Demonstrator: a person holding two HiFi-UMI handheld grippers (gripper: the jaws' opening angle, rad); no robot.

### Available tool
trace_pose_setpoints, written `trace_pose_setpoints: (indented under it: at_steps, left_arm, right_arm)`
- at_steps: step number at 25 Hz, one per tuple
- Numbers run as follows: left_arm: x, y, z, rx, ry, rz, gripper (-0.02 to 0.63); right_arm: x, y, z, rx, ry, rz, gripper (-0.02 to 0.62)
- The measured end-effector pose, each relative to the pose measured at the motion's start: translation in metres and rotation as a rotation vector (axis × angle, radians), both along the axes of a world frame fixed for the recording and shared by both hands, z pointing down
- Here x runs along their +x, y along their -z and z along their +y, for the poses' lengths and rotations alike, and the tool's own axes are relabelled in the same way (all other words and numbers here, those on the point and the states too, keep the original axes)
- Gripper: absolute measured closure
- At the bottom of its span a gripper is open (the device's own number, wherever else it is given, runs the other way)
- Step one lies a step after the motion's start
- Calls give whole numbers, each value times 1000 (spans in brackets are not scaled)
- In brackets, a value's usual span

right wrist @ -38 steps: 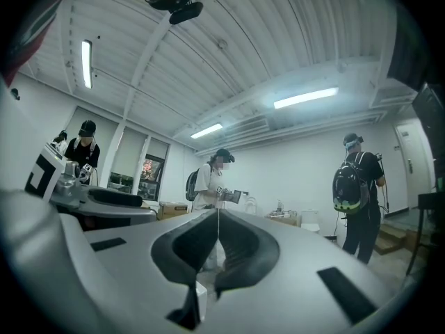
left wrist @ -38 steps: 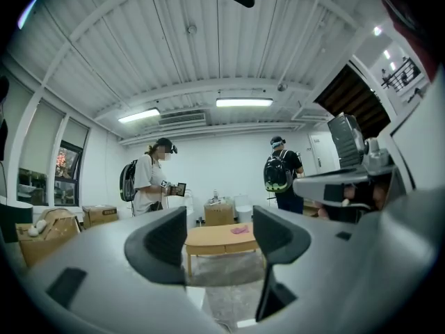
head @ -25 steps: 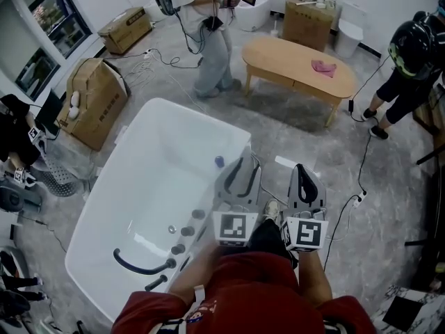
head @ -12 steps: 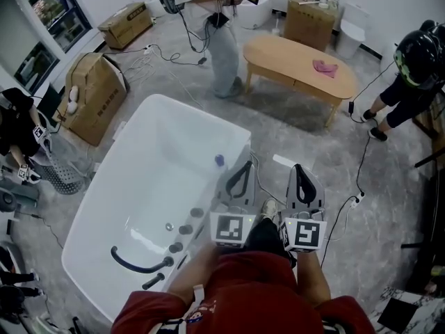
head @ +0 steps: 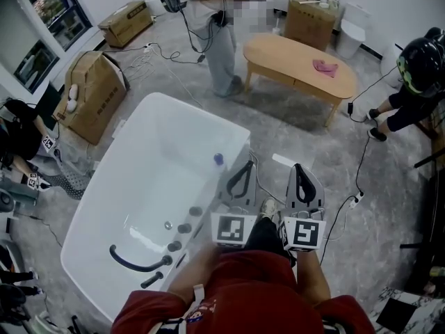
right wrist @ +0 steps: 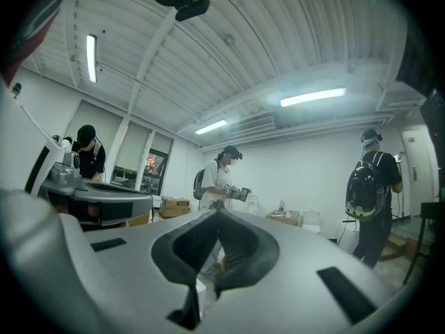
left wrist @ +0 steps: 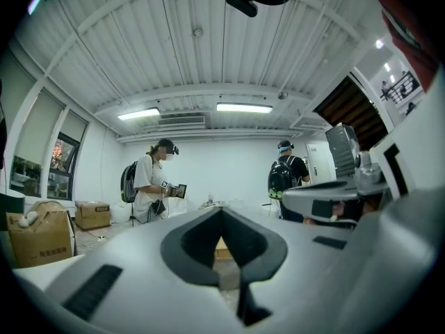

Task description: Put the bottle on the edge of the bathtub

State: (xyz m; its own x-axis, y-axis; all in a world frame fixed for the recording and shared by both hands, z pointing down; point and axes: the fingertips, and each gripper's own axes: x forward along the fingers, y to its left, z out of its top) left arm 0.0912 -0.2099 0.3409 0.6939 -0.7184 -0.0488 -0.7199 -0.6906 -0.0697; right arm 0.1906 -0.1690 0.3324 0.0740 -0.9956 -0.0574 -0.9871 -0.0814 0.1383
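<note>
In the head view the white bathtub [head: 198,115] fills the left middle. A small bottle with a blue top [head: 219,159] stands at the tub's right side, just inside the rim. My left gripper [head: 246,164] is level beside that rim, a little right of the bottle, shut with nothing in it. Further right, over the grey floor, my right gripper [head: 299,166] is also shut and empty. The left gripper [left wrist: 221,209] view and the right gripper [right wrist: 220,211] view each show jaws closed tip to tip; the bottle appears in neither.
A black faucet handle [head: 134,264] and round knobs [head: 183,228] sit on the tub's near rim. An oval wooden table [head: 295,65] with a pink cloth [head: 323,67] stands beyond. Cardboard boxes [head: 94,96], floor cables and people surround the tub.
My left gripper's jaws, open one second ago, have closed with nothing between them. The person at the back has stepped slightly right. The right gripper has kept still.
</note>
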Motion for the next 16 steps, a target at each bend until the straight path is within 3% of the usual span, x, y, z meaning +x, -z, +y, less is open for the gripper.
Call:
trace_pose_setpoints:
  at_steps: [16]
  left_arm:
    - [-16,3,-9,14,60,6,589]
  right_arm:
    - [-8,-3,-4,-5,16,1,583]
